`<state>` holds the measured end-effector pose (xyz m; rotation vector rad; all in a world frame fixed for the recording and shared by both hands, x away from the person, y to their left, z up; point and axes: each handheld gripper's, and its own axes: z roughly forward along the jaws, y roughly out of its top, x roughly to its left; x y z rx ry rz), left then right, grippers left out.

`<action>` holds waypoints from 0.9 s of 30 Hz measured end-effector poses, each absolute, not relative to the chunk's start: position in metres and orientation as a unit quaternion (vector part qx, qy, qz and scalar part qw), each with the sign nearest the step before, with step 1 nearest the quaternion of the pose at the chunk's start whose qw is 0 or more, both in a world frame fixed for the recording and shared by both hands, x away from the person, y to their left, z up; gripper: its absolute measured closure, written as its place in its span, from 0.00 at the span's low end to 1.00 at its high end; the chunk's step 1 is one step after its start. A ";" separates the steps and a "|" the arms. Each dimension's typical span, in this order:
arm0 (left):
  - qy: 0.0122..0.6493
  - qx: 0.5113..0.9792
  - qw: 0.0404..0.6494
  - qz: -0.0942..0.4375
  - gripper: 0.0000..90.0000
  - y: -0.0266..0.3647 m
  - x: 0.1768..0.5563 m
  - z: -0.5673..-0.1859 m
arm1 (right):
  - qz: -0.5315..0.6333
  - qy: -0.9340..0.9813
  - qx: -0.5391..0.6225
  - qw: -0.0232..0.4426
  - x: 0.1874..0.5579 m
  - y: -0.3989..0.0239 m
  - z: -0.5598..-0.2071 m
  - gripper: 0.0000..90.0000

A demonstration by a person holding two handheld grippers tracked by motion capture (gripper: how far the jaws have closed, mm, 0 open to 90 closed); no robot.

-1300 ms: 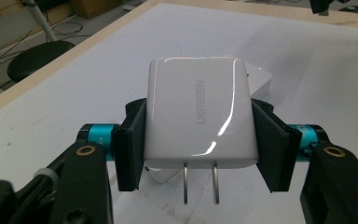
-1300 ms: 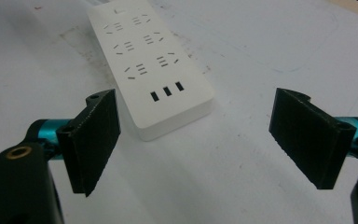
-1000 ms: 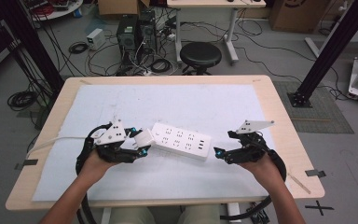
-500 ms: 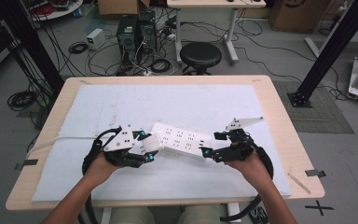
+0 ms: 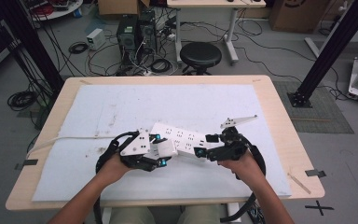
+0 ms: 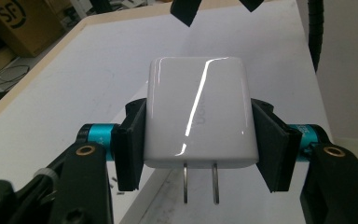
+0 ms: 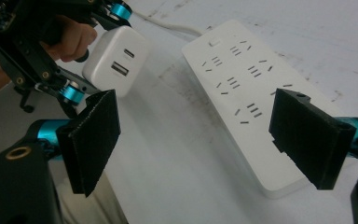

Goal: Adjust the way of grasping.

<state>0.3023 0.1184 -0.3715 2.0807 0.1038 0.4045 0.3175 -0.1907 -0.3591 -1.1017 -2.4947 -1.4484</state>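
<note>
1. The left gripper (image 5: pixel 161 150) pinches a white charger (image 6: pixel 199 112) by its two sides, both black pads pressed flat against the glossy body.
2. In the left gripper view the charger's two metal prongs (image 6: pixel 200 183) point toward the camera, below the pads.
3. From the right gripper view the charger's (image 7: pixel 116 59) other face shows two ports, one small and oval, one rectangular.
4. A white power strip (image 5: pixel 181 138) lies on the surface (image 5: pixel 121 107), which is a pale mat, running from far left to near right; its white cable (image 5: pixel 70 138) trails off to the left.
5. In the high view the charger (image 5: pixel 166 148) sits just near the strip's left part, close beside it.
6. The right gripper (image 5: pixel 204 147) stands spread, pinching nothing; in its own view the strip's near right end (image 7: pixel 279 182) lies between its pads, which do not press on it.
</note>
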 end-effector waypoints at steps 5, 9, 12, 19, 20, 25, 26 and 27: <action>0.034 0.856 0.491 0.161 0.47 0.110 0.303 -0.373 | -0.480 -0.799 -0.357 0.064 0.321 -0.186 -0.359 0.18; 0.031 0.856 0.490 0.158 0.47 0.107 0.303 -0.374 | -0.476 -0.798 -0.361 0.075 0.322 -0.184 -0.359 0.18; 0.031 0.856 0.491 0.160 0.47 0.106 0.303 -0.375 | -0.474 -0.797 -0.363 0.087 0.324 -0.182 -0.360 0.18; 0.025 0.855 0.494 0.158 0.47 0.101 0.304 -0.375 | -0.476 -0.791 -0.365 0.122 0.326 -0.175 -0.365 0.18; 0.024 0.854 0.495 0.159 0.47 0.100 0.304 -0.375 | -0.478 -0.789 -0.362 0.134 0.328 -0.171 -0.366 0.18; 0.017 0.854 0.496 0.157 0.47 0.096 0.303 -0.375 | -0.476 -0.785 -0.362 0.164 0.330 -0.163 -0.366 0.18; 0.016 0.853 0.497 0.157 0.47 0.095 0.303 -0.375 | -0.474 -0.785 -0.361 0.169 0.331 -0.161 -0.367 0.18; 0.017 0.853 0.498 0.156 0.47 0.095 0.303 -0.375 | -0.472 -0.785 -0.361 0.177 0.331 -0.160 -0.367 0.18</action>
